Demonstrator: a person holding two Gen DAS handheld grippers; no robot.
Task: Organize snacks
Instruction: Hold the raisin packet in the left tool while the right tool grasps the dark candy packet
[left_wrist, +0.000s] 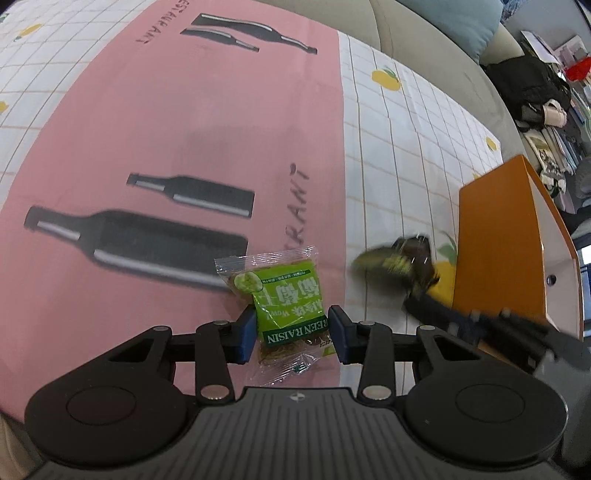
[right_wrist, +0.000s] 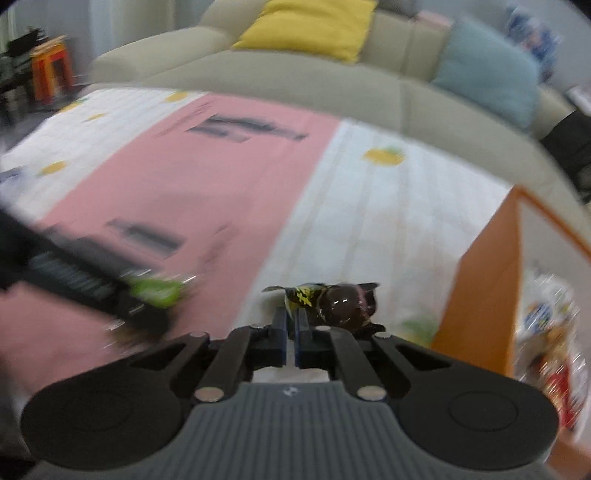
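Left wrist view: left gripper (left_wrist: 291, 328) jaws clamped on green raisin packet (left_wrist: 286, 295) over pink cloth (left_wrist: 184, 129). Right gripper (right_wrist: 291, 321) jaws closed, pinching dark snack wrapper (right_wrist: 332, 299) by its edge, near orange box (right_wrist: 480, 295) on counter.

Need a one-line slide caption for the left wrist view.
Left gripper closed on green raisin packet over the pink mat; orange box at right.
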